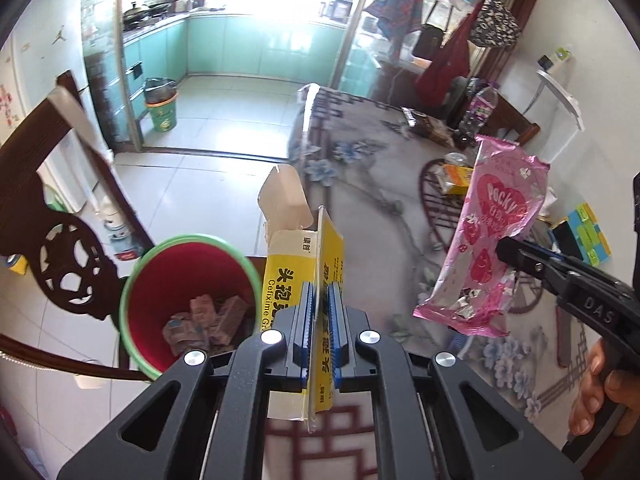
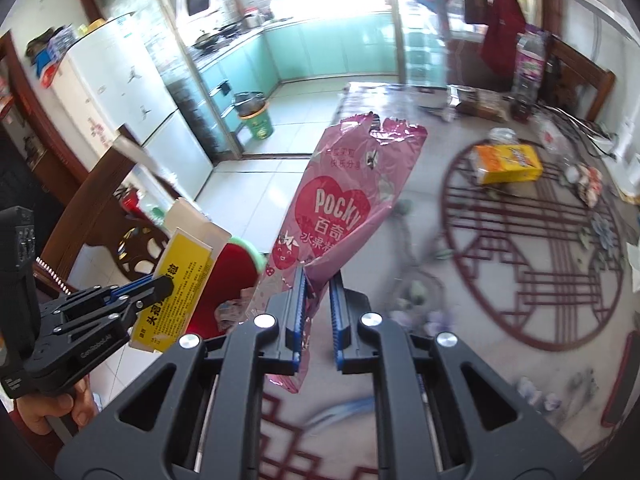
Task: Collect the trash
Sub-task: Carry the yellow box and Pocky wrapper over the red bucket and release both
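1. Bright kitchen light falls across a tiled floor and a floral tablecloth (image 1: 368,184), where a yellow carton (image 2: 508,164) lies well beyond both sets of fingers.
2. Ahead and left of the left gripper (image 1: 320,304) stands the red bin (image 1: 188,300), green-rimmed, with wrappers already inside.
3. That gripper is clenched on a flattened yellow medicine box (image 1: 296,272), its long axis running up past the fingertips, open flap on top.
4. Off to its right, the right gripper (image 2: 318,292) pinches a pink Pocky wrapper (image 2: 344,208), which stands up from the fingers.
5. I'd judge the left hand nearer the bin, so its box looks likeliest to drop first; the wrapper has farther to cross.
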